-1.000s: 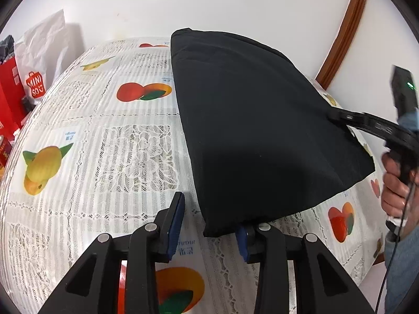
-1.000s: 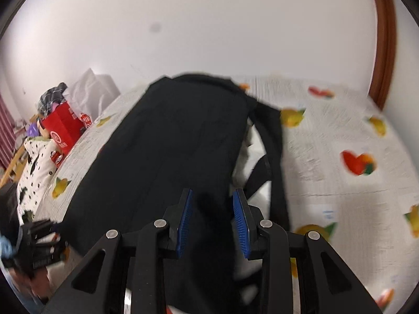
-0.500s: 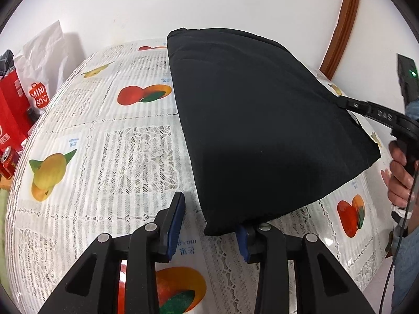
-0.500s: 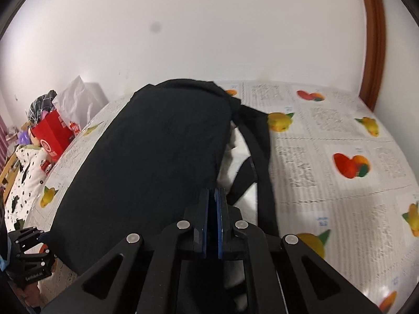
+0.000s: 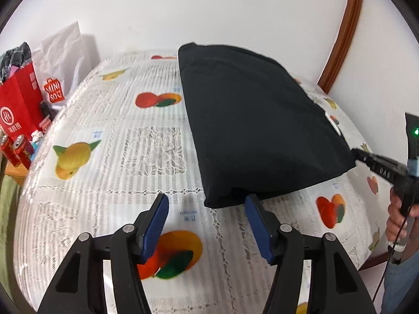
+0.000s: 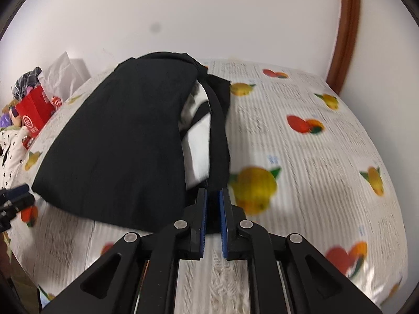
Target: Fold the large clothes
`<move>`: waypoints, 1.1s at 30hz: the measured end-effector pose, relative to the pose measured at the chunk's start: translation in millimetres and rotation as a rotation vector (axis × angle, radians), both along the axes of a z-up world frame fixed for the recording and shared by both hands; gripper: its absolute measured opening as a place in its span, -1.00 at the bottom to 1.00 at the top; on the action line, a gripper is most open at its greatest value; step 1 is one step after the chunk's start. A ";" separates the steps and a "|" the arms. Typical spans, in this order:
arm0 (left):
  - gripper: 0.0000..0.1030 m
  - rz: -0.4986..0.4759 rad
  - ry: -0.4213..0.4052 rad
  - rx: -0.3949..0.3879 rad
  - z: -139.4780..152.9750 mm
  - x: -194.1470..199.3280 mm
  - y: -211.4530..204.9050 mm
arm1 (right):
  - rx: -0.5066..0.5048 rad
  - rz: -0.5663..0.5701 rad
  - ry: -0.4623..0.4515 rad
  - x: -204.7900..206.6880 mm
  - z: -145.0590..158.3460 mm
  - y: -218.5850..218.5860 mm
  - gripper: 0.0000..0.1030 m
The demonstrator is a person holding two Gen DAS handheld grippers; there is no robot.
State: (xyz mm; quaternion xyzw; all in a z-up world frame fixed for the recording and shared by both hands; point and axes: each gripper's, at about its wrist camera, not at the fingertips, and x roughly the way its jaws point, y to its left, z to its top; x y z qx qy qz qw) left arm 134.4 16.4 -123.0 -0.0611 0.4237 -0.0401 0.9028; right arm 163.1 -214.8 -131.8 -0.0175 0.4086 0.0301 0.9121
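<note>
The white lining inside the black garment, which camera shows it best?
The right wrist view: the white lining shows in the gap between the black garment top layer and a dark strip. The left wrist view shows only the smooth black top; the lining is hidden.

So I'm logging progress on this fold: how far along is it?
Mostly done: the black garment lies doubled over on the fruit-print tablecloth. In hand: the left gripper is opening off its corner; the right gripper, also opening, has cloth between its pads. Left: tidying the loose black strip.
</note>
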 end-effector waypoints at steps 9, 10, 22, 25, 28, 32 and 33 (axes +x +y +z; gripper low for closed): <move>0.49 -0.010 -0.099 0.032 45.9 -28.7 -24.3 | 0.073 -0.074 -0.039 -61.8 46.3 -5.5 0.22; 0.53 -0.008 -0.111 0.037 51.8 -34.7 -29.3 | 0.083 -0.078 -0.050 -71.3 54.1 -4.6 0.32; 0.88 0.021 -0.228 0.109 100.7 -99.9 -63.0 | -0.038 -0.194 -0.169 -159.5 105.2 -1.6 0.83; 0.91 0.026 -0.244 0.124 107.5 -111.6 -67.5 | -0.060 -0.204 -0.184 -176.4 111.3 -3.7 0.94; 0.93 0.029 -0.255 0.134 112.9 -119.8 -70.1 | -0.064 -0.206 -0.208 -190.9 117.0 -5.4 0.96; 0.93 0.036 -0.270 0.138 118.5 -127.3 -68.9 | -0.064 -0.215 -0.218 -200.3 121.1 -7.6 0.97; 0.93 0.037 -0.273 0.135 119.9 -128.8 -68.3 | -0.066 -0.216 -0.222 -202.0 122.0 -7.7 0.97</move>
